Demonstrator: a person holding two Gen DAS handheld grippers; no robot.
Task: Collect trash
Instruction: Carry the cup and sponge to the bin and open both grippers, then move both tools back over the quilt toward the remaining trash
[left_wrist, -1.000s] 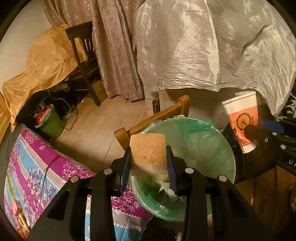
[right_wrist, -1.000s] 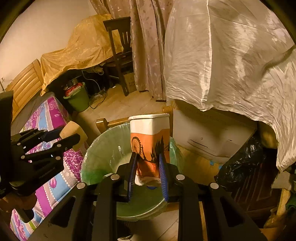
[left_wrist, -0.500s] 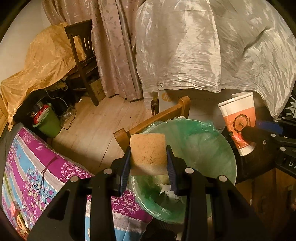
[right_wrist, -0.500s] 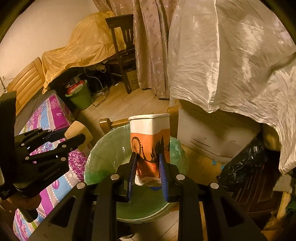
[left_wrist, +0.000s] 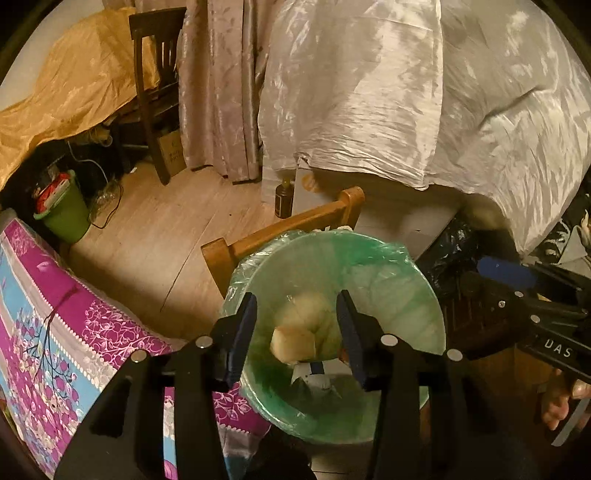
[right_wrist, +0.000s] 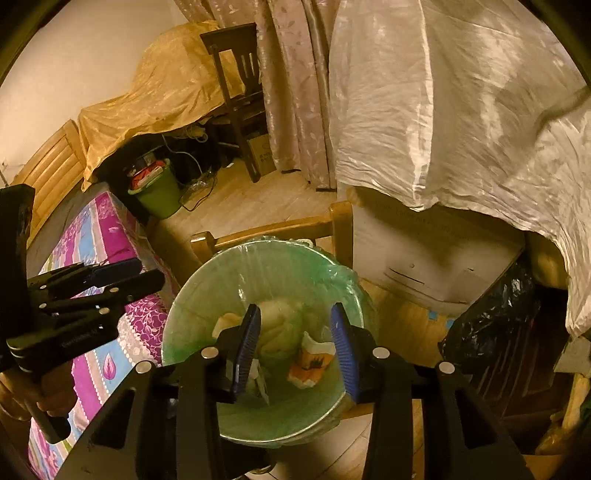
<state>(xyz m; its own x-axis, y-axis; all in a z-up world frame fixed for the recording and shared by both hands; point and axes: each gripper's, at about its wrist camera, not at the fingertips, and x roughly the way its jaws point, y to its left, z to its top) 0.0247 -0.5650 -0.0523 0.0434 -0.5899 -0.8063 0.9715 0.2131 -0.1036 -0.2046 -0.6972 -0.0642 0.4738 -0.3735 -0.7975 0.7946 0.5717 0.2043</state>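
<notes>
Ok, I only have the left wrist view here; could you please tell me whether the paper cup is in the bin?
Observer: Yes. The right wrist view shows the orange paper cup lying inside the green-lined bin.
Operator: Thanks. Is the right gripper holding anything?
Observer: No. The right gripper is open, with nothing between its fingers.
Operator: And is it over the bin?
Observer: Yes. The bin's opening shows directly between its fingers, with the cup below them.
</notes>
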